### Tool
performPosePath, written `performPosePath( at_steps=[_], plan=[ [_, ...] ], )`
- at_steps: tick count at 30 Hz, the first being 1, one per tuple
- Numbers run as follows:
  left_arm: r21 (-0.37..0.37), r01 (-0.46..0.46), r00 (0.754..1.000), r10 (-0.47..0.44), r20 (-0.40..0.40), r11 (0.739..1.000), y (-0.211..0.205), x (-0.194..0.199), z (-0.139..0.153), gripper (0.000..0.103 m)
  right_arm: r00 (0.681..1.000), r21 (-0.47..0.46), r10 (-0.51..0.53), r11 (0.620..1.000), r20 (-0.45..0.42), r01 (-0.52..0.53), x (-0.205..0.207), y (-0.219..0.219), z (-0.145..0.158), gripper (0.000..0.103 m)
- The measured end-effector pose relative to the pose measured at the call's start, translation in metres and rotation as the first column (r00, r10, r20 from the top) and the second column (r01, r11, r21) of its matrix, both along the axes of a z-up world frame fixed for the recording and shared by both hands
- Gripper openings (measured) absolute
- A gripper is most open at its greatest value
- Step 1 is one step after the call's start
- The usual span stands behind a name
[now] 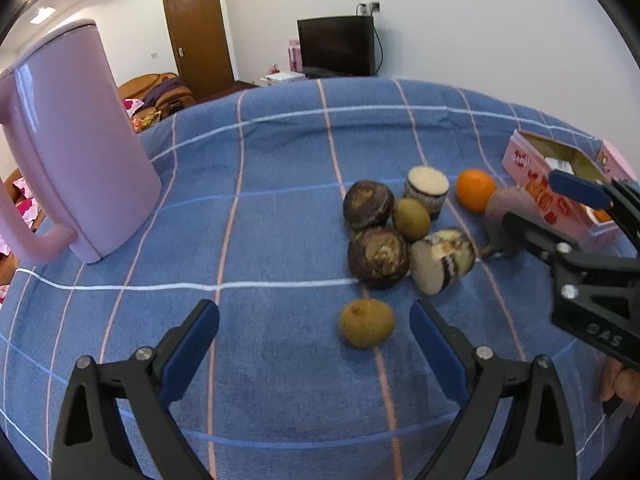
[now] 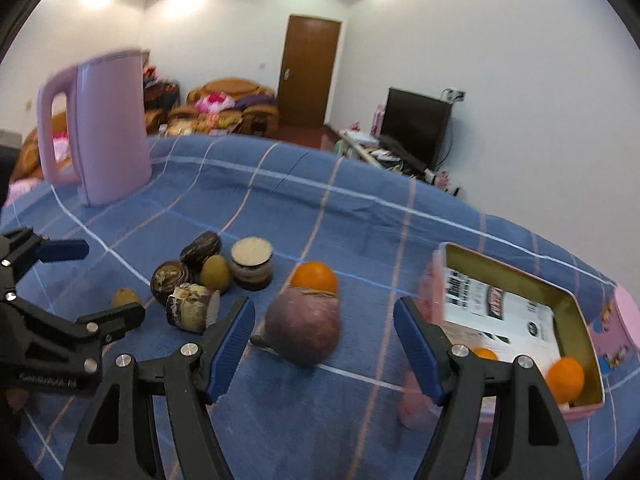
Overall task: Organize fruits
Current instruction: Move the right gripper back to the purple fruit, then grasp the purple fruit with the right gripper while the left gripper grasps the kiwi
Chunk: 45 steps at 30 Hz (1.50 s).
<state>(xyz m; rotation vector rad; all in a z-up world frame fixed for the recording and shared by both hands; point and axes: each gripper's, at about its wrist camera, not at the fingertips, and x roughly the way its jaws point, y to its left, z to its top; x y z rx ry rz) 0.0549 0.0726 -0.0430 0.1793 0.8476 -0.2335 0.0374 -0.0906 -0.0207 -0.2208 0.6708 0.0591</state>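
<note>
On the blue checked cloth lie a kiwi (image 1: 367, 323), a second kiwi (image 1: 412, 213), two dark round fruits (image 1: 368, 205) (image 1: 378, 258), a cut pale fruit (image 1: 442, 260), an orange (image 1: 475, 189) and a purple-brown root-like fruit (image 2: 304, 326). My left gripper (image 1: 314, 354) is open, just short of the near kiwi. My right gripper (image 2: 324, 344) is open, its fingers either side of the purple fruit without touching it. The pink box (image 2: 520, 320) holds two oranges (image 2: 566, 376).
A tall pink kettle (image 1: 76, 152) stands at the left of the table. A small jar with a pale lid (image 1: 427, 190) stands among the fruit. A TV (image 1: 336, 46), a door and sofas are behind the table's far edge.
</note>
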Motion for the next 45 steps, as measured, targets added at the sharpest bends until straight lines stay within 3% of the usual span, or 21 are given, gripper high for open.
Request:
performPosePath(
  at_steps=[3, 9, 11, 12, 15, 18, 21, 23, 25, 29, 31, 34, 36, 39, 41, 45],
  plan=[
    [-0.009, -0.012, 1.000, 0.011, -0.018, 1.000, 0.002, 0.001, -0.002, 0.098, 0.998, -0.034, -0.005, 0.999, -0.065, 0.002, 0.015, 0.006, -0.008, 0.073],
    [-0.035, -0.023, 1.000, 0.022, -0.021, 0.999, 0.002, 0.004, -0.002, 0.098, 0.985, 0.003, 0.005, 1.000, -0.172, -0.004, 0.031, 0.002, -0.023, 0.073],
    [-0.041, -0.023, 1.000, 0.022, -0.017, 0.999, 0.002, 0.004, -0.002, 0.098, 0.985, 0.007, 0.014, 1.000, -0.171, -0.013, 0.031, 0.004, -0.023, 0.069],
    [-0.044, -0.023, 1.000, 0.022, -0.019, 0.999, 0.002, 0.006, -0.002, 0.097, 0.984, 0.017, 0.033, 0.999, -0.173, -0.030, 0.029, 0.006, -0.024, 0.059],
    [-0.062, -0.026, 0.999, 0.024, -0.044, 0.998, 0.005, 0.008, -0.004, 0.091, 0.989, -0.013, 0.024, 1.000, -0.145, -0.027, 0.022, 0.010, -0.022, 0.053],
    [-0.082, -0.025, 0.998, 0.020, -0.066, 0.996, 0.006, 0.008, -0.006, 0.087, 0.990, 0.088, 0.042, 0.996, -0.133, -0.031, 0.010, 0.002, -0.017, 0.050],
    [-0.088, -0.012, 0.998, 0.007, -0.059, 0.996, 0.003, 0.007, -0.005, 0.085, 0.998, 0.202, 0.049, 0.979, -0.047, -0.039, -0.011, -0.010, -0.005, 0.050],
    [-0.092, -0.001, 0.998, -0.005, -0.063, 0.996, 0.001, 0.006, -0.005, 0.080, 0.999, 0.219, 0.047, 0.975, 0.002, -0.046, -0.024, -0.012, 0.001, 0.050],
    [-0.097, 0.010, 0.998, -0.016, -0.068, 0.995, 0.000, 0.005, -0.006, 0.062, 0.999, 0.235, 0.040, 0.971, 0.031, -0.047, -0.035, -0.013, 0.003, 0.050],
    [-0.099, 0.051, 0.996, -0.058, -0.063, 0.994, -0.007, 0.001, -0.005, 0.052, 0.997, 0.241, 0.018, 0.970, 0.073, -0.036, -0.046, -0.015, 0.006, 0.050],
    [-0.095, 0.073, 0.995, -0.079, -0.056, 0.993, -0.011, -0.001, -0.004, 0.030, 0.997, 0.246, 0.011, 0.969, 0.078, -0.030, -0.049, -0.017, 0.007, 0.051],
    [-0.117, 0.070, 0.996, -0.077, -0.054, 0.991, -0.011, -0.003, -0.002, 0.030, 0.997, 0.256, -0.003, 0.967, 0.074, -0.016, -0.046, -0.022, 0.008, 0.051],
    [-0.151, 0.044, 0.998, -0.050, -0.038, 0.988, -0.005, -0.004, 0.001, 0.030, 0.997, 0.263, -0.014, 0.965, 0.074, -0.006, -0.045, -0.024, 0.007, 0.051],
    [-0.204, -0.007, 0.997, 0.022, 0.072, 0.979, 0.007, -0.010, 0.016, 0.030, 0.995, 0.268, -0.030, 0.963, 0.091, 0.004, -0.047, -0.027, 0.009, 0.051],
    [-0.219, -0.046, 0.984, 0.083, 0.159, 0.975, 0.013, -0.016, 0.028, 0.030, 0.993, 0.265, -0.040, 0.964, 0.112, 0.009, -0.050, -0.029, 0.012, 0.051],
    [-0.212, -0.082, 0.963, 0.133, 0.236, 0.974, 0.016, -0.021, 0.035, 0.030, 0.989, 0.284, -0.058, 0.959, 0.139, 0.016, -0.053, -0.036, 0.016, 0.050]
  ],
)
